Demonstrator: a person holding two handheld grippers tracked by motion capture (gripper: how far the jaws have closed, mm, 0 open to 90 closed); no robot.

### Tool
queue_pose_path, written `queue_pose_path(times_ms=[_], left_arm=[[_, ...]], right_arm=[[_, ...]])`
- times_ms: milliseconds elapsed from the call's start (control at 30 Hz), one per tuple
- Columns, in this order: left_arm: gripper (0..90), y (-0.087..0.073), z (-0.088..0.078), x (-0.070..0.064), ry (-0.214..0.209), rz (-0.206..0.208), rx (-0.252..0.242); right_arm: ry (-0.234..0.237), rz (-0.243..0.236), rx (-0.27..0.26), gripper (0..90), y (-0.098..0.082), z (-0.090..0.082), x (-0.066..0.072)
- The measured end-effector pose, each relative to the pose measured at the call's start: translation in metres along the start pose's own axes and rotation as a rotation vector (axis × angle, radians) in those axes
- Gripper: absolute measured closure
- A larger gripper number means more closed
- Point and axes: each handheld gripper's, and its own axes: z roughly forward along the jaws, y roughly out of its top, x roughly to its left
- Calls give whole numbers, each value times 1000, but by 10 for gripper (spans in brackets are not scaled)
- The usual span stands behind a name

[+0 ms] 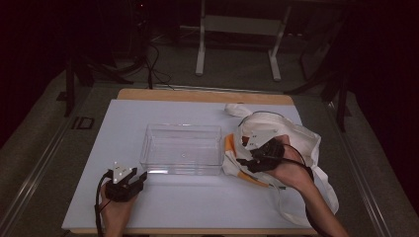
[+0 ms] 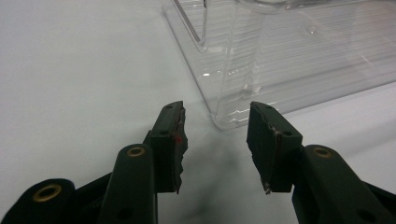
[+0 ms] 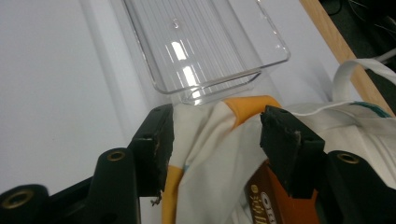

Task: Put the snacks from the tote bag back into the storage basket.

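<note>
White-and-orange cloth (image 3: 205, 154) sits loosely between my right gripper's (image 3: 215, 128) parted jaws, hidden from above; my left gripper (image 2: 214, 128) gapes empty.

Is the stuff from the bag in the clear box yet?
Not yet. The clear box holds nothing. The right gripper has its jaws around the white bag's cloth, where an orange packet peeks out. The left gripper waits open beside the box.

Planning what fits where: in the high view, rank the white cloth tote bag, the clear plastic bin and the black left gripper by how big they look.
1. White cloth tote bag, crumpled and spread widest, though close to the bin.
2. Clear plastic bin.
3. Black left gripper, by far the smallest.
</note>
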Motion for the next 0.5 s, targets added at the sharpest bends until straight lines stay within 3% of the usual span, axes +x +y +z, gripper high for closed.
queue_pose_path(times_ms=[500], left_arm=[[567,0,0,0,1,-1,2]], right_arm=[[-41,34,-5,433,-3,-13,-17]])
